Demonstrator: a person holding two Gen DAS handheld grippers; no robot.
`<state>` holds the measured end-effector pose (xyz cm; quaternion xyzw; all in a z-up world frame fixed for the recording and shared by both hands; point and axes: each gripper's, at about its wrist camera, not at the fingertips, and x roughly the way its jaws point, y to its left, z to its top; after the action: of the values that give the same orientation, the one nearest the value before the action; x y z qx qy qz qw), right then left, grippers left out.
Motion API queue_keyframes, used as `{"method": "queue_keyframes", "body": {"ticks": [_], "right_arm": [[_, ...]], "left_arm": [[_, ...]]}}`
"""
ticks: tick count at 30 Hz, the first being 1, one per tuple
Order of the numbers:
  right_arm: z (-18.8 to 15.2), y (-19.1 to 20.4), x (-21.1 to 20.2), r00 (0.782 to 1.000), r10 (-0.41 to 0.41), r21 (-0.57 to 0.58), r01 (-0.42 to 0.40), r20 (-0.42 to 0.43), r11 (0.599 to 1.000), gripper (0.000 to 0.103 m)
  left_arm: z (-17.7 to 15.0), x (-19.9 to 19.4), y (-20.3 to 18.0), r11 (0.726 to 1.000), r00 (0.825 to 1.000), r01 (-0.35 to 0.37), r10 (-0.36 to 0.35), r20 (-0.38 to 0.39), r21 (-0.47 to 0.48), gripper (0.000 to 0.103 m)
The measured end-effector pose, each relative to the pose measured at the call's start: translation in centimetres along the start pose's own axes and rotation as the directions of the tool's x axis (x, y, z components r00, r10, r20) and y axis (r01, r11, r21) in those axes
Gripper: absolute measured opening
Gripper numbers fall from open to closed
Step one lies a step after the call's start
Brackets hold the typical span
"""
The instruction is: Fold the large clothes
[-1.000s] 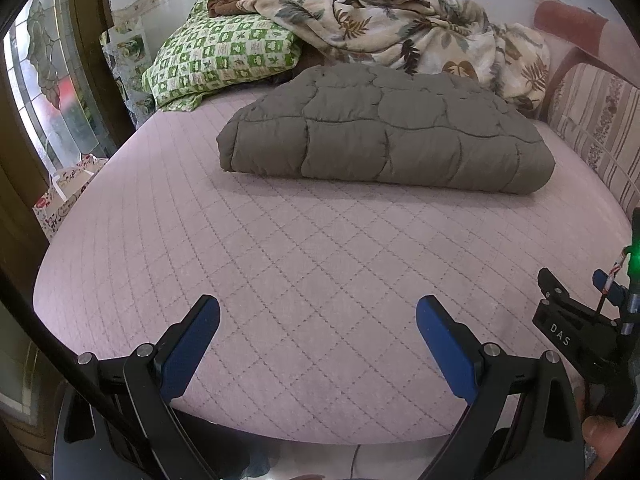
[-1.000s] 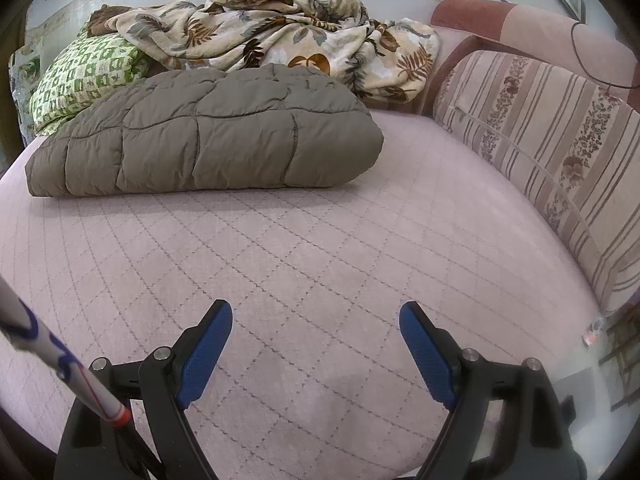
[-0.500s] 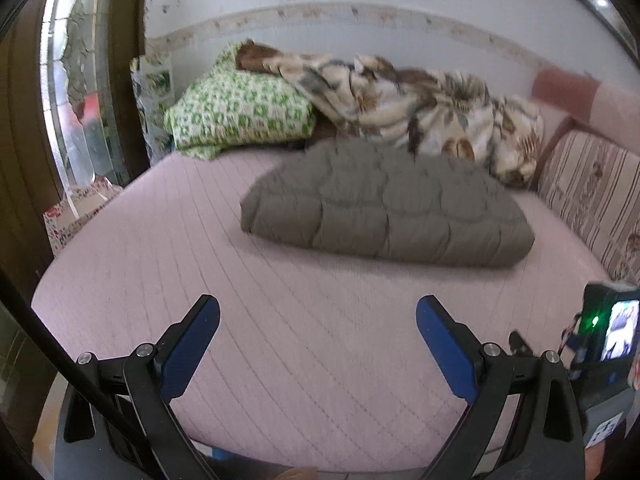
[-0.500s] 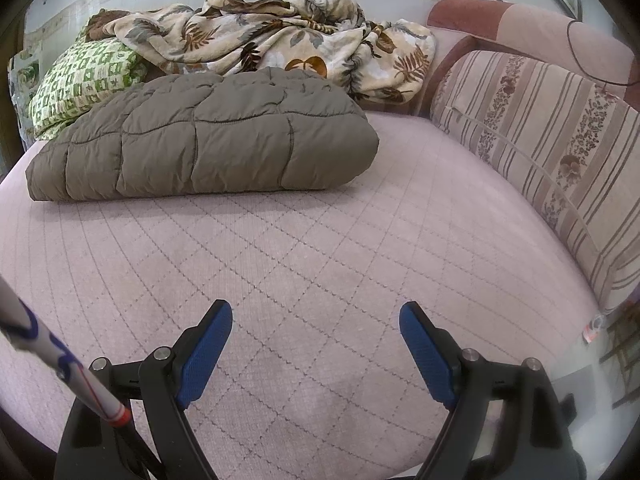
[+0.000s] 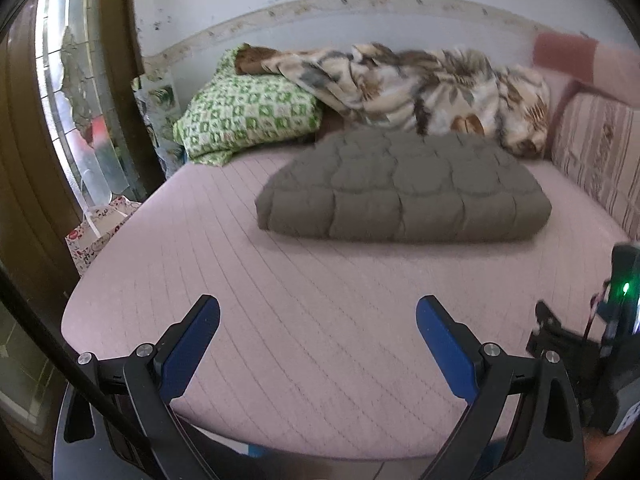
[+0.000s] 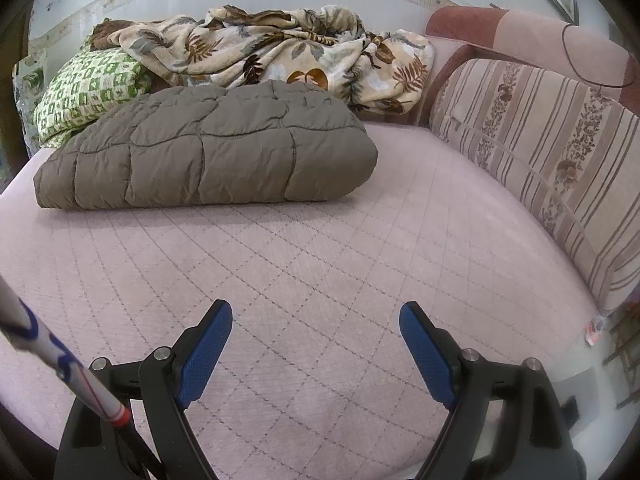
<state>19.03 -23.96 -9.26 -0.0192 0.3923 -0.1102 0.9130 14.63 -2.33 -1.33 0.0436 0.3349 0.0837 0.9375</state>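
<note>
Folded grey-brown quilted puffer garment [image 6: 208, 152] lies on the pink quilted bed cover [image 6: 320, 264], both grippers empty

The left gripper [image 5: 318, 334] and right gripper [image 6: 316, 342] hover near the bed's front edge, blue-padded jaws spread wide, well apart from the garment; behind it lie a green-checked pillow [image 5: 248, 118] and a leaf-print blanket [image 6: 280, 50]; a floral paper bag [image 5: 102, 230] stands beside the bed, contents hidden, and no writing is readable

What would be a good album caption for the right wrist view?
Open right gripper hovers over a pink bed, facing a folded grey quilt.
</note>
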Motion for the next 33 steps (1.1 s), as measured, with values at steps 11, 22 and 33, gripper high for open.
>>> {"method": "queue_keyframes", "body": {"ticks": [11,22,33], "right_arm": [[-0.2,0.1,-0.4,1.0,0.004,0.001,-0.004,0.007,1.0,0.089],[-0.2,0.1,-0.4,1.0,0.004,0.001,-0.004,0.004,1.0,0.089],[-0.4,0.1,-0.2,1.0,0.005,0.002,-0.005,-0.003,1.0,0.089]], "left_arm": [[-1.7,2.4,-1.6,0.998,0.993,0.033,-0.027,-0.113,0.053,0.098],[-2.8,3.6,-2.2,0.996,0.98,0.077,-0.065,-0.185,0.053,0.098],[-2.9,4.3,-2.2,0.996,0.975,0.079,-0.068,-0.211,0.046,0.098]]}}
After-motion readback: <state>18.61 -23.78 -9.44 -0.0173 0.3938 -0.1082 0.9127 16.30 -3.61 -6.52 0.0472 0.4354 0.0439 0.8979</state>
